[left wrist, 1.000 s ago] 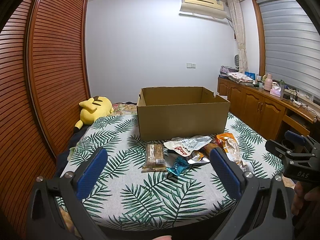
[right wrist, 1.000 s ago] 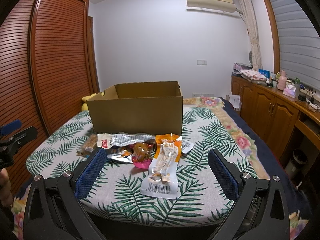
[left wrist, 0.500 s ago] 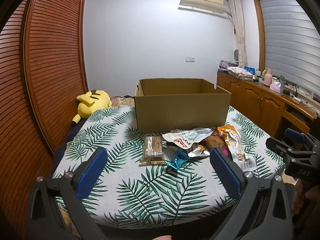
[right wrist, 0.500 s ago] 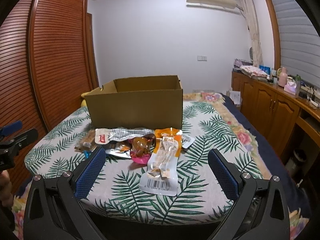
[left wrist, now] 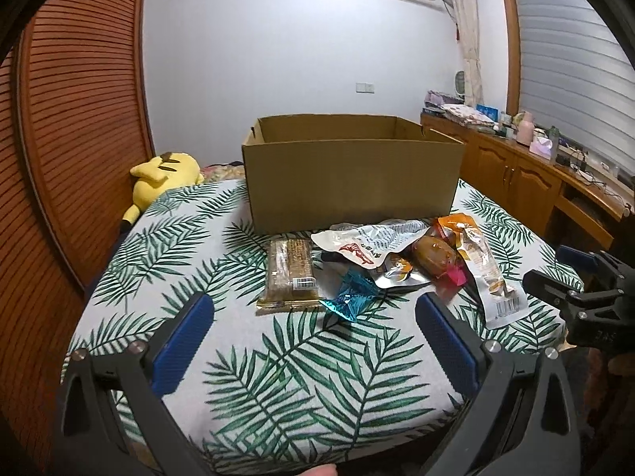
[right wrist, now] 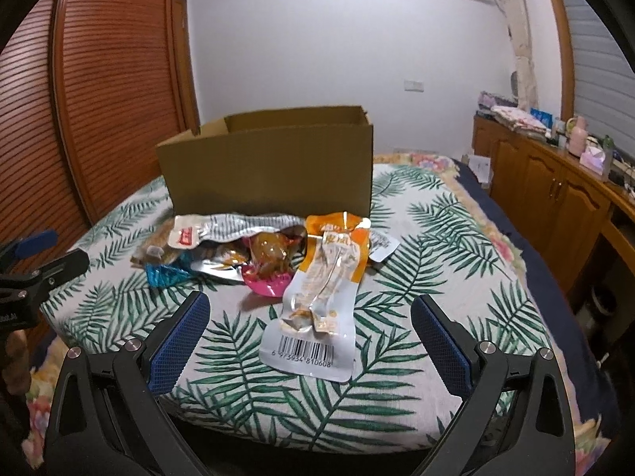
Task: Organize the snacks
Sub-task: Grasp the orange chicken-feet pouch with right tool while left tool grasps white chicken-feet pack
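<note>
With both claws spread wide and holding nothing, the left gripper (left wrist: 313, 329) hangs over the near edge of the leaf-print cloth (left wrist: 278, 377), blue pads (left wrist: 182, 341) well apart, pointing at the snack pile. Right gripper (right wrist: 309, 329) same state: jaws wide, empty, low over the near edge, its blue pads (right wrist: 178, 341) either side of the long clear packet (right wrist: 317, 309) but not touching it. That packet has an orange top and a barcode at the near end, and lies nearest the right gripper. Snacks sit in a loose heap on the cloth, just in front of the cardboard box (left wrist: 349, 182). From the left view: brown biscuit pack (left wrist: 289, 273) at the left end, flat; teal wrapper (left wrist: 351, 293) just beside its near right corner; white-and-silver pouch (left wrist: 369, 244) behind that, overlapping a silver wrapper (left wrist: 397, 275); brown round snack in clear wrap (left wrist: 434, 256) with a pink bit (left wrist: 454, 277) at its near side, touching the long packet. Box is open-topped, upright, at the far side of the pile; nothing visible inside from either angle. Each gripper shows at the edge of the other's view. Yellow plush toy (left wrist: 158, 174) lies past the cloth's far left corner, against the slatted wooden doors (left wrist: 71, 158). Wooden cabinets (right wrist: 555, 206) run along the right wall, cluttered on top.
</note>
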`<state>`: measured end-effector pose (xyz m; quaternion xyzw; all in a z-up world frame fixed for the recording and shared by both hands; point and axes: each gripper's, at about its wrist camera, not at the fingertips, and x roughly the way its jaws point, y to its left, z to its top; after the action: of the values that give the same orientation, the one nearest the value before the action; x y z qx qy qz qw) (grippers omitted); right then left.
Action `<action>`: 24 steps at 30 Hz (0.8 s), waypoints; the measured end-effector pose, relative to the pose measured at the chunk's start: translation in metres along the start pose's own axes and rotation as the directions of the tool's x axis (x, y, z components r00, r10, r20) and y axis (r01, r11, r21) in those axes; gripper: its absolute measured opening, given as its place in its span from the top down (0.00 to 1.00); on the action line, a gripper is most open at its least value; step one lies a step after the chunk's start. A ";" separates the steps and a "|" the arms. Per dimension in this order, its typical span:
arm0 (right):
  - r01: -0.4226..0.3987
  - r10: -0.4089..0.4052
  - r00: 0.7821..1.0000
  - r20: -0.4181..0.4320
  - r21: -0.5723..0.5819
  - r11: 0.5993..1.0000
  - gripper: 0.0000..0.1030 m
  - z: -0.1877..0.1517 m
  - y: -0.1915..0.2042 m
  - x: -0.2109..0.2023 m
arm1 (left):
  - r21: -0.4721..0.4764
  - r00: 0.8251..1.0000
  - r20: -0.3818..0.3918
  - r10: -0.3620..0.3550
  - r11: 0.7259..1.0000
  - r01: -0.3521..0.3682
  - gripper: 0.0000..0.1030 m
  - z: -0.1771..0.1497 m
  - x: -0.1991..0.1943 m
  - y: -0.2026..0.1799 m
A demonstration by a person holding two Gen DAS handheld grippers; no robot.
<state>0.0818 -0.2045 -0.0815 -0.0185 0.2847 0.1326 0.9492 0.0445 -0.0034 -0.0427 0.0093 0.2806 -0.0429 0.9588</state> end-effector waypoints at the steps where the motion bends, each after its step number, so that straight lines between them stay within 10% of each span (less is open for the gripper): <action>1: -0.004 0.003 1.000 -0.010 -0.007 1.000 0.02 0.001 -0.001 0.004 | 0.004 1.000 -0.008 -0.009 1.000 0.009 0.01 0.001 0.004 0.001; 24: -0.119 0.121 0.969 -0.217 0.024 0.993 0.26 0.023 -0.028 0.091 | 0.204 0.958 -0.192 -0.212 0.947 0.250 0.05 0.064 0.085 -0.020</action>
<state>0.1740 -0.2069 -0.1130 -0.0104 0.3884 0.1854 0.9026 0.1487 -0.0328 -0.0345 0.0886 0.3526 -0.1860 0.9128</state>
